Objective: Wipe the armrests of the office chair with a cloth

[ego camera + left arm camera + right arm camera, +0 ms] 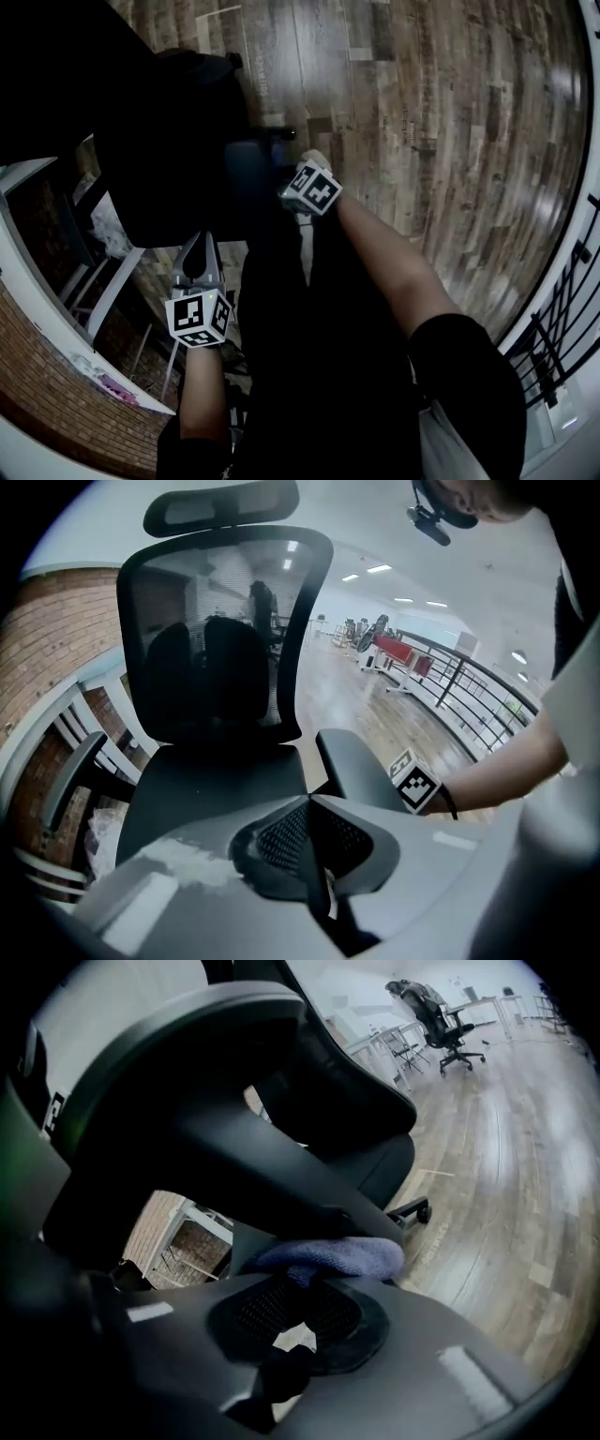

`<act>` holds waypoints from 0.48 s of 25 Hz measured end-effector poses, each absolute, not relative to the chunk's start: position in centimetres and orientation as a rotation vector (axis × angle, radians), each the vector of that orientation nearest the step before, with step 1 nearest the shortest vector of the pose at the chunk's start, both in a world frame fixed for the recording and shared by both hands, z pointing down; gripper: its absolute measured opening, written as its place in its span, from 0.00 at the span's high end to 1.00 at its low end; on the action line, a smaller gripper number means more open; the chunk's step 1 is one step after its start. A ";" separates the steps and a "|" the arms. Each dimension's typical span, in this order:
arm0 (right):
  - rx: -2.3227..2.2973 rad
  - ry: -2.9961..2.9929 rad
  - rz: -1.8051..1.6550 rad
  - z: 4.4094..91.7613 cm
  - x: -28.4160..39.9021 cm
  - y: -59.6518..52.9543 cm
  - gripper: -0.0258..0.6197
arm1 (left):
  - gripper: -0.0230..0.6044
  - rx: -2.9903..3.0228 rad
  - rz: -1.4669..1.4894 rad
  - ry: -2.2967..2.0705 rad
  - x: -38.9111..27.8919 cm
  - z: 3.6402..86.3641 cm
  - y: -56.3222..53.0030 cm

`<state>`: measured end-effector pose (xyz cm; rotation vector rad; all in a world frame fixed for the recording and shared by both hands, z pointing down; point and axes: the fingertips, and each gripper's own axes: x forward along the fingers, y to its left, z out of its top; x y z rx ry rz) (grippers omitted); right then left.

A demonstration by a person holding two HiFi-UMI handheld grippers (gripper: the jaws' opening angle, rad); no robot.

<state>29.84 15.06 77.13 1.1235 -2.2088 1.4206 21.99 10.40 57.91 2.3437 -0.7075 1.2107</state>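
A black office chair [220, 649] with a mesh back stands in front of me; in the head view it is the dark mass [178, 141] at the upper left. My right gripper [314, 1279] is shut on a blue-purple cloth [328, 1255], which presses against the chair's right armrest [253, 1166]. The head view shows that gripper [309, 183] stretched out to this armrest. The left gripper view shows the same armrest [352, 766] with the right gripper's marker cube [413, 781] beside it. My left gripper [309, 808] is shut with nothing in it and points at the seat [206, 789]; it hovers nearer to me [200, 246].
The wooden floor [441, 122] spreads to the right of the chair. A brick wall [56, 403] and white frames [103, 291] lie on the left, a black railing [562, 309] on the right. Another office chair [448, 1016] stands far off. The chair's left armrest [70, 780] is near the white frames.
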 end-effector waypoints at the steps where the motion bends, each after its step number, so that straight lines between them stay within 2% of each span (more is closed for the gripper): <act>1: 1.129 -2.222 1.401 76.1 29.8 15.2 0.89 | 0.95 2.351 1.197 -0.709 22.0 57.3 10.5; 12: 1.154 -2.217 1.129 67.9 34.0 16.3 0.89 | 0.95 2.366 1.058 -0.782 21.8 52.2 11.7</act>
